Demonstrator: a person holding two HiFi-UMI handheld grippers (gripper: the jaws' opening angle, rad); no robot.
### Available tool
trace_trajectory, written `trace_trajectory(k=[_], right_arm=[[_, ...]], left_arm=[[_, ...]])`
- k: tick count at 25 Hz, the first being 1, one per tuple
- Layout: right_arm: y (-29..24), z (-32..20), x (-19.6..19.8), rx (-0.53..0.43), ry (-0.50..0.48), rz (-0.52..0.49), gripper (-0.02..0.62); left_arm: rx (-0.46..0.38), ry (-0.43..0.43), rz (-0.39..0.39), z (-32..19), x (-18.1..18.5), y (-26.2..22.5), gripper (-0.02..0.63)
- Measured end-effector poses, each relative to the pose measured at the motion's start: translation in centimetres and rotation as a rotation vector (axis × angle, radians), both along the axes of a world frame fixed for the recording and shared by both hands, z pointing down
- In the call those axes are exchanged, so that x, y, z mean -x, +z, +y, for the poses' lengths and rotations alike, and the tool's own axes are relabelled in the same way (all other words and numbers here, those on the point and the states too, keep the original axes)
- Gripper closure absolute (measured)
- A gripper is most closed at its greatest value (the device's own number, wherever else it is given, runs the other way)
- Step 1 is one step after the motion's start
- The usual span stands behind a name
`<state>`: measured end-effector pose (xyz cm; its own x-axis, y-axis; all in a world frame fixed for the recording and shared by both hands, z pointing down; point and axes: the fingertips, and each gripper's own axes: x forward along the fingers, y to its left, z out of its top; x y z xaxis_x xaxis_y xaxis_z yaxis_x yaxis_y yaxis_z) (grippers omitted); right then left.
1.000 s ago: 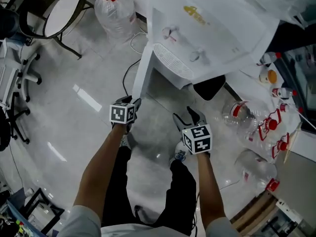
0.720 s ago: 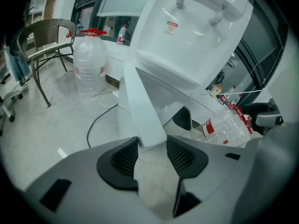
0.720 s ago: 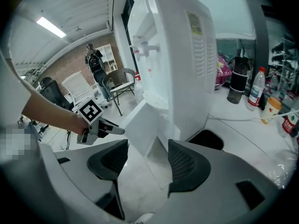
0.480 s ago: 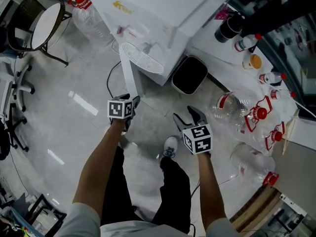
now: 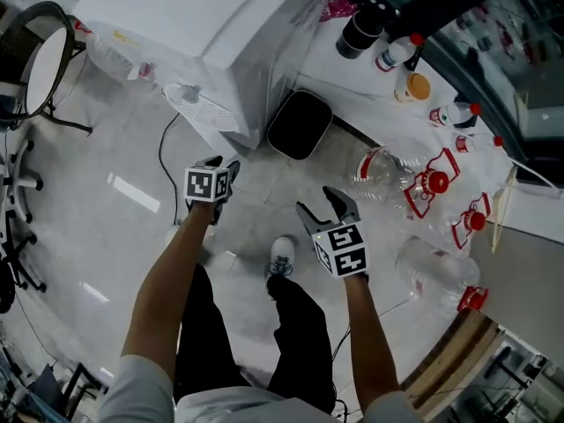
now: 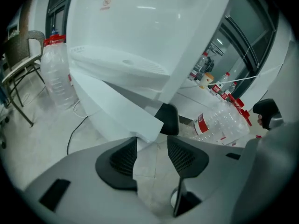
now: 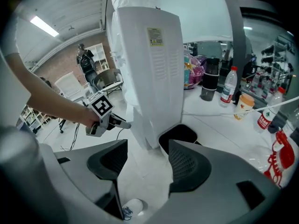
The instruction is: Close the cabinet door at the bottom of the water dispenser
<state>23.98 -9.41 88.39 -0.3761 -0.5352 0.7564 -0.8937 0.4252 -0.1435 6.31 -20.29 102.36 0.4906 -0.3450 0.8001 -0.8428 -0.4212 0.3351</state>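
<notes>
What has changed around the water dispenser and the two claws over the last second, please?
The person has moved round the water dispenser, which now sits further left in the head view, with the black bin fully in sight. The left claw has just been opening its jaws; nothing is between them. Unchanged: the right claw open and empty, the cabinet door open, nothing grasped.

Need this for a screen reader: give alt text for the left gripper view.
The left gripper, jaws just opened and empty, points at a water dispenser whose bottom cabinet door stands open. A bottle and chair are at left, a black bin and clear bottles at right.
</notes>
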Motion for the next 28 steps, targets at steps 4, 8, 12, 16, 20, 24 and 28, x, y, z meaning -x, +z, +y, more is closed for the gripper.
trace_trajectory(k=[4, 8, 12, 16, 20, 24, 28], right_arm=[[-0.2, 0.3, -1.9, 0.001, 0.016, -0.002, 0.313], [-1.1, 0.6, -3.2, 0.001, 0.021, -0.001, 0.311], [-4.5, 0.6, -4.2, -0.028, 0.011, 0.007, 0.313], [-10.2, -0.7, -4.1, -0.070, -0.002, -0.018, 0.313], [-18.6, -3.6, -2.9, -0.154, -0.042, -0.008, 0.335], [-29.4, -7.0, -1.3, -0.287, -0.057, -0.008, 0.414], [-40.6, -8.8, 1.5, -0.413, -0.080, -0.058, 0.506]], left_arm=[[-0.048, 0.071, 0.013, -1.4, -3.6, -0.9, 0.385], [-0.073, 0.148, 0.050, -1.1, -6.4, -2.5, 0.385], [-0.056, 0.151, 0.050, 1.2, -6.0, -5.3, 0.385], [-0.082, 0.115, 0.054, 2.9, -3.8, -11.5, 0.412], [-0.170, 0.035, 0.059, 3.3, 0.2, -21.4, 0.505], [-0.323, 0.088, 0.003, 2.7, 4.6, -32.4, 0.555], [-0.520, 0.107, -0.024, 1.6, 9.1, -45.6, 0.577]])
